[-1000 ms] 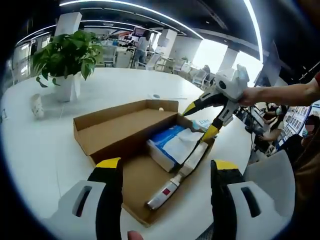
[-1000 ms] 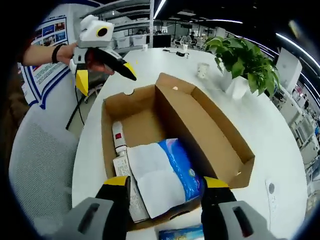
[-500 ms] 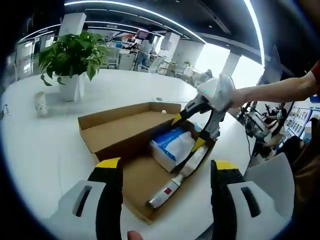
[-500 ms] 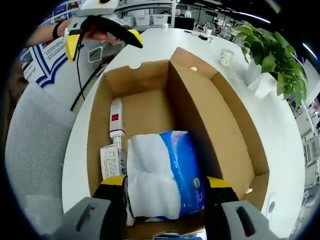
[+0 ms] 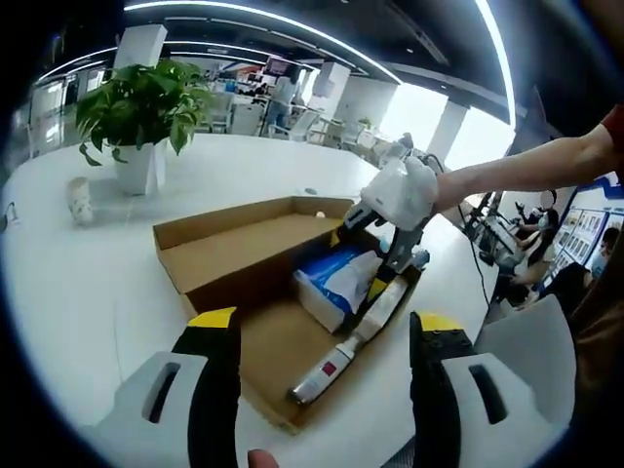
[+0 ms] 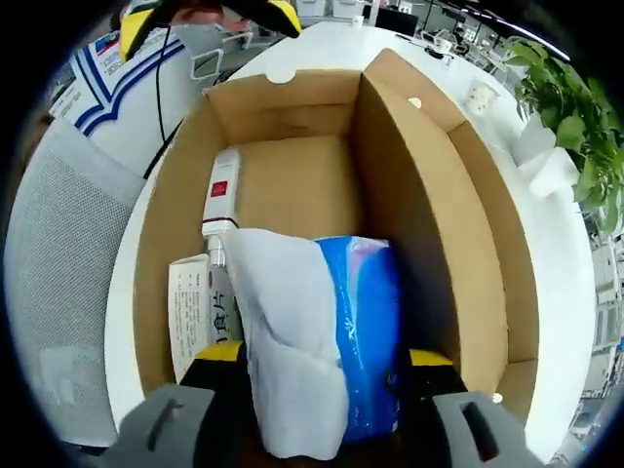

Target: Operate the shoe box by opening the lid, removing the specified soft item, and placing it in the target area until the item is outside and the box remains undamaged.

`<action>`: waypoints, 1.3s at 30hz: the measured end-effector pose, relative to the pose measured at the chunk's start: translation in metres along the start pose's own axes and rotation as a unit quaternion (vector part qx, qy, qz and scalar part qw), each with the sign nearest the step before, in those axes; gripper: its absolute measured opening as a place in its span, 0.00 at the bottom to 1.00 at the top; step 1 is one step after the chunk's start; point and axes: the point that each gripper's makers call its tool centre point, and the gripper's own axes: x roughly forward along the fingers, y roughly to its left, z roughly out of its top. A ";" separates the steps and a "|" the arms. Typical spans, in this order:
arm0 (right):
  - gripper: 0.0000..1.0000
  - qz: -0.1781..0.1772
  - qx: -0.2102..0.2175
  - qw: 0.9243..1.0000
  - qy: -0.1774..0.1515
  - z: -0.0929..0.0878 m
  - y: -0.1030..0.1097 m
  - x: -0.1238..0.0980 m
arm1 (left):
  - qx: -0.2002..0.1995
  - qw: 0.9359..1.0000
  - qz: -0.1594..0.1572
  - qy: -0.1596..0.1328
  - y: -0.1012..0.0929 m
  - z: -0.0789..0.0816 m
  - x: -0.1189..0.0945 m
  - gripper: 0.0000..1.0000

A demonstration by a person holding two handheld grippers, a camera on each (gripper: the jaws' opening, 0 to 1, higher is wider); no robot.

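Observation:
An open cardboard shoe box (image 5: 226, 255) lies on a white table, its lid folded out beside it (image 6: 458, 205). Inside lies a soft blue and white pack (image 5: 334, 278) (image 6: 322, 322). My right gripper (image 5: 357, 261) (image 6: 328, 356) reaches down into the box. It is open, with one jaw on each side of the pack's near end. My left gripper (image 5: 324, 320) hangs open over the near corner of the box with nothing between its fingers. A hand holds it beyond the box's far end (image 6: 210, 12).
A white tube with a red label (image 5: 336, 353) (image 6: 220, 191) and a printed leaflet box (image 6: 189, 310) lie beside the pack. A potted plant (image 5: 136, 102) and a small cup (image 5: 78, 200) stand further out on the table. A grey chair (image 6: 58, 283) stands at the table's edge.
My right gripper has come down from above the box into it, so the pack now sits between its jaws. The left gripper has stayed nearly still.

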 end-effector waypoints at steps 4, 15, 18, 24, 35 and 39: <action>0.62 0.005 -0.010 1.000 0.013 -0.002 0.001 0.009 | -0.003 1.000 0.002 -0.004 0.003 0.002 -0.002 0.70; 0.62 0.008 -0.010 1.000 0.028 -0.003 0.002 0.024 | -0.009 1.000 0.004 -0.004 0.007 -0.004 -0.003 0.70; 0.63 0.002 -0.012 0.999 0.032 -0.003 0.003 0.026 | -0.012 1.000 0.003 -0.005 0.006 -0.004 -0.003 0.70; 0.62 -0.003 -0.010 1.000 0.024 -0.004 0.002 0.026 | -0.015 1.000 0.005 -0.003 0.008 -0.008 -0.005 0.69; 0.47 -0.009 0.031 0.999 -0.010 0.001 0.002 0.015 | -0.021 1.000 0.012 -0.006 0.012 -0.013 -0.013 0.66; 0.43 -0.009 0.042 0.999 -0.025 0.005 0.004 0.007 | -0.023 1.000 0.014 -0.006 0.012 -0.012 -0.015 0.66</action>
